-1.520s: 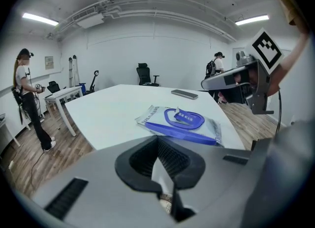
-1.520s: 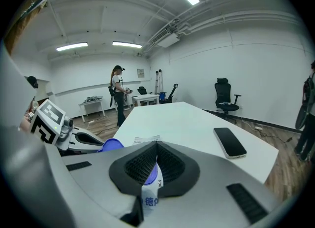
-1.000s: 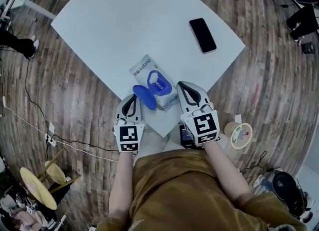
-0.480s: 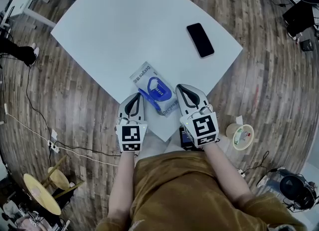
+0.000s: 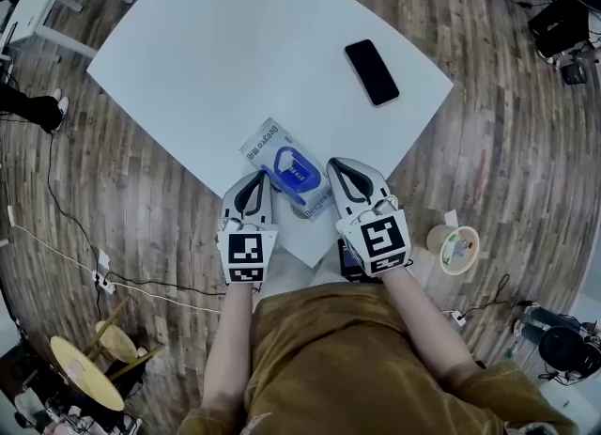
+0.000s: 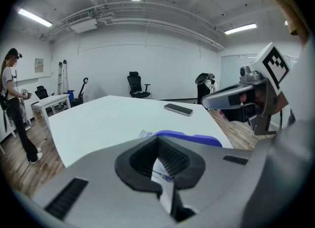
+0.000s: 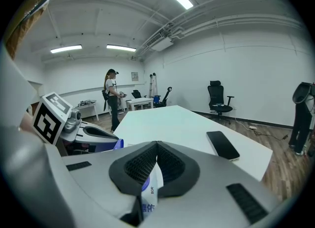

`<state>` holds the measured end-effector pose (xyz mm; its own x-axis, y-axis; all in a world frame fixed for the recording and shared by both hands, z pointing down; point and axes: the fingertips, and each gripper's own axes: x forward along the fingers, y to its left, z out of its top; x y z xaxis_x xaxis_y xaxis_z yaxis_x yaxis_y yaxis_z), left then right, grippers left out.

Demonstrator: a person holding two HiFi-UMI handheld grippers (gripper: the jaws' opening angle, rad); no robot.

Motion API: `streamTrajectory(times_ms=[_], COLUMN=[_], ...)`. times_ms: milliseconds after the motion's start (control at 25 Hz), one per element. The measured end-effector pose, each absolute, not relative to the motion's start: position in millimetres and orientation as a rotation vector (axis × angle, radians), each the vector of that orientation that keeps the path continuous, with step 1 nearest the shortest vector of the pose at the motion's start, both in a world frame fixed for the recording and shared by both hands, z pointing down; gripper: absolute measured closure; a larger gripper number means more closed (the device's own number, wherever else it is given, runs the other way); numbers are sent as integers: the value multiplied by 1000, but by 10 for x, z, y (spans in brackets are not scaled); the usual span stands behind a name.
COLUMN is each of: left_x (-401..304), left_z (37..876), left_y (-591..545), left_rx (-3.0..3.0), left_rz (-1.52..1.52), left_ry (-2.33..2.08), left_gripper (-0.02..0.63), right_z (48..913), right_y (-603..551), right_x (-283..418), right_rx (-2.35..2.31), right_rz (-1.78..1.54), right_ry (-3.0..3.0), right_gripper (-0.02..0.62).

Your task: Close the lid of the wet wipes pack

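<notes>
The wet wipes pack [image 5: 266, 147] lies at the near edge of the white table [image 5: 235, 48], blue lid [image 5: 299, 172] on top; it shows "80"; the left gripper [image 5: 258, 179] and right gripper [image 5: 335, 166] sit on either side, jaws pressed together, holding nothing; a black phone [image 5: 371, 71] lies well apart.

Smooth, matt white on the desk [image 5: 235, 48], over a floor [image 5: 141, 179] of rough-grained brown wood planks. Glossy printed plastic film on the wet wipes pack [image 5: 266, 145], with a smooth blue hard-plastic lid [image 5: 299, 172]; glassy black sheen on the phone [image 5: 371, 71]. Matt light-grey plastic shells on the left gripper [image 5: 260, 178] and the right gripper [image 5: 336, 164], jaws lined with ribbed matt black pads [image 6: 171, 159], and soft ochre cloth on the person's shirt [image 5: 319, 349].
</notes>
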<state>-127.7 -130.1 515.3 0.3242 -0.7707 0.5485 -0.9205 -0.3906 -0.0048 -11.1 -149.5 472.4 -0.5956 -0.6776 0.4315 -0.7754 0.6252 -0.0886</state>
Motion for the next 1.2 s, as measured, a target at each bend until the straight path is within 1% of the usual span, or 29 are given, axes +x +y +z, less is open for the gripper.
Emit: streamTrajectory(times_ms=[1200], left_x=[-1098], left_z=[5224], left_y=[-1419], left_rx=[2338], left_rz=[680], left_ry=[-1436], left_gripper=[600], right_z=[4761], right_y=[-1141], right_x=[-607], right_rx=[880], right_rz=[469], right_ry=[-2660], right_gripper=[586])
